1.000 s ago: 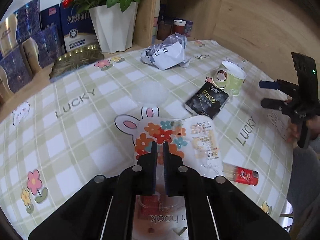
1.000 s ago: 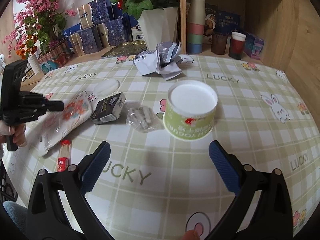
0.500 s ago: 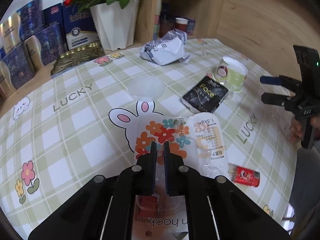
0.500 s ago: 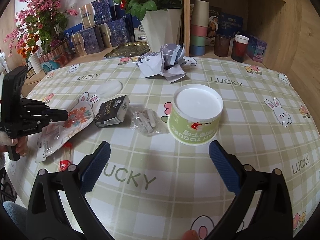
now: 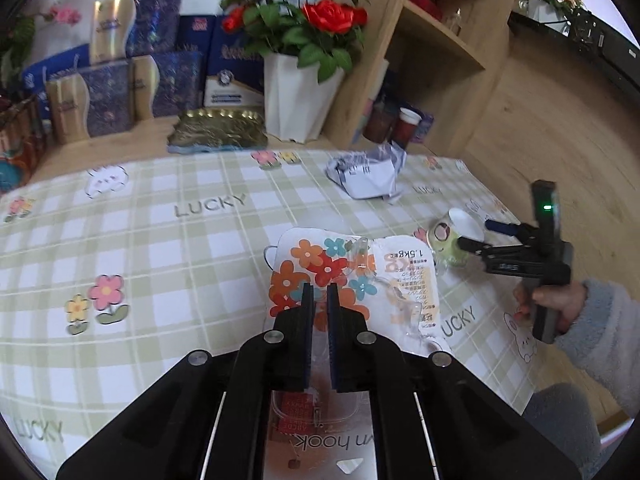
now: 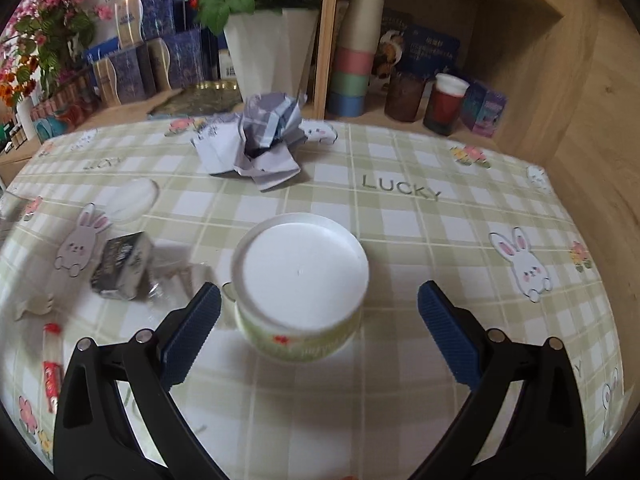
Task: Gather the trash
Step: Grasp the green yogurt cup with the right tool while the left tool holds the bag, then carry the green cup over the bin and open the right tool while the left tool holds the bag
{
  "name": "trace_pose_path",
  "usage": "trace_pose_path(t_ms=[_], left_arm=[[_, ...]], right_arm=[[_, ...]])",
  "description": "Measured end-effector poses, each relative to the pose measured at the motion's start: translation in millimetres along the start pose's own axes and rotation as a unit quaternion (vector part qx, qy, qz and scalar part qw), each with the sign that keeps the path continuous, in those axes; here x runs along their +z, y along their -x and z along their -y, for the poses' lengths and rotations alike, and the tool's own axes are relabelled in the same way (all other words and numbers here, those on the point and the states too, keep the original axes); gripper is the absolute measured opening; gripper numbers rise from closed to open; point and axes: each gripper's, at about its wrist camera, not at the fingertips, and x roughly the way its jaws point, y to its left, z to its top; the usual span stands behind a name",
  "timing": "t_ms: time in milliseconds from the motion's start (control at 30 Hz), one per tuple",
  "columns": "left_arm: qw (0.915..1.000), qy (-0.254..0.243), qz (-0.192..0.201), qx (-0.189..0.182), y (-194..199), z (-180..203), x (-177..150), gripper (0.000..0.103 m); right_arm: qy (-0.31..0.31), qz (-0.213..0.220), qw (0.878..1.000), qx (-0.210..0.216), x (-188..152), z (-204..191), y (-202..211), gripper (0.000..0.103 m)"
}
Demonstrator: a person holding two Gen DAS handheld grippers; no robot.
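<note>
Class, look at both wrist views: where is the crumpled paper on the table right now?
The crumpled paper lies at the table's far edge, just in front of the white flower pot and beyond the yogurt cup.

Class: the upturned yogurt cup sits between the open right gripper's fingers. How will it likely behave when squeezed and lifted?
The yogurt cup probably lifts easily: it looks like thin, empty paper. Its walls may dent under a hard squeeze. The right gripper is open around it; the tapered sides could slip.
</note>
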Motion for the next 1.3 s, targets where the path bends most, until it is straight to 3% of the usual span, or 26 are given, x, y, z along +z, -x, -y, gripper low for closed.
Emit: trace_pose_path(t_ms=[33,100,133,400,600,1300], left_arm=[[1.0,-0.001,0.0,0.004,1.8,1.3,-0.2,0.007],[0.9999,-0.001,0.001,0.014,6.5,5.7,-1.3,0.007],[0.9998,-0.001,0.001,0.018,8.9,7.5,-2.1,0.007],[0.9995,-0.003,0.005,0.031,31.9,30.1,-11.8,0.007],[0.9993,-0.005,0.014,0.036,57.8,54.7,-26.8,0.007],[0.9991,-0.002,0.019,0.038,129.5,125.4,-121.2,0.007]], right_arm=[[-0.004,-0.005,1.0,0.003,1.5,0.5,-4.0,0.096],[-0.017,-0.015,0.999,0.023,4.1,3.5,-7.1,0.075],[-0.028,-0.014,0.999,0.028,4.6,5.5,-3.6,0.075],[-0.05,0.041,0.995,0.076,-7.6,4.2,60.1,0.075],[-0.039,0.061,0.992,0.108,-36.4,-12.2,111.6,0.075],[0.01,0.061,0.985,0.162,-145.1,-59.4,221.6,0.075]])
